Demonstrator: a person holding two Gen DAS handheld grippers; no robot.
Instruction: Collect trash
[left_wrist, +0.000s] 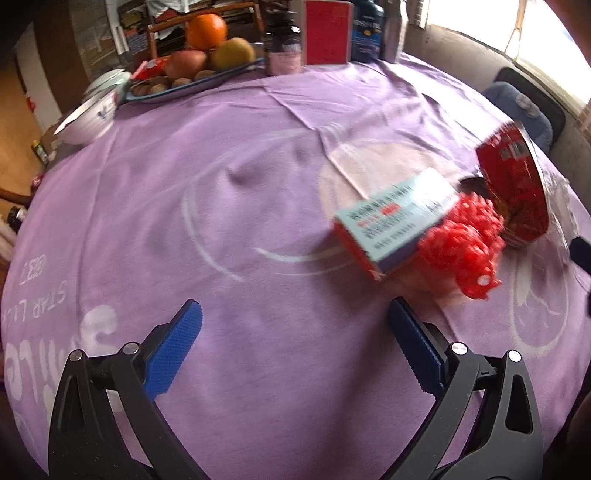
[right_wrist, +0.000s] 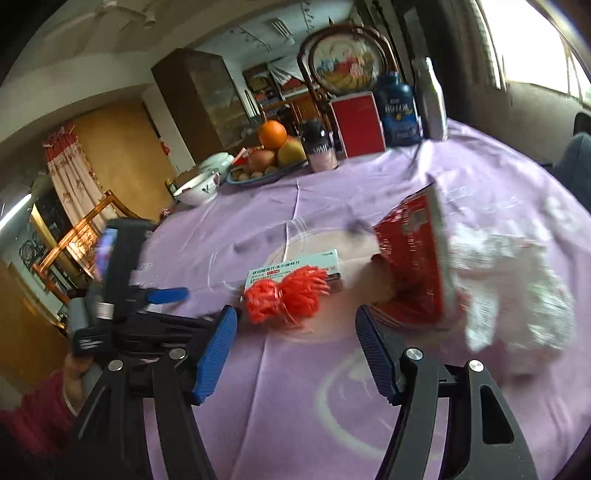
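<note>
I noted both grippers, left (left_wrist: 295, 345) and right (right_wrist: 295, 349), spread and empty above the lilac tablecloth (left_wrist: 258, 184); the tipped red paper bowl (right_wrist: 410, 266) lay beside crumpled white tissue (right_wrist: 517, 291).

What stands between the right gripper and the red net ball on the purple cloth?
Nothing visible. The right gripper is open, and only bare purple cloth lies before the red net ball. The medicine box lies behind it.

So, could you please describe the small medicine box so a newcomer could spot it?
On the purple tablecloth, look beside the tipped red noodle cup. The medicine box lies flat behind the red mesh bundle, the only pale blue printed carton there.
</note>
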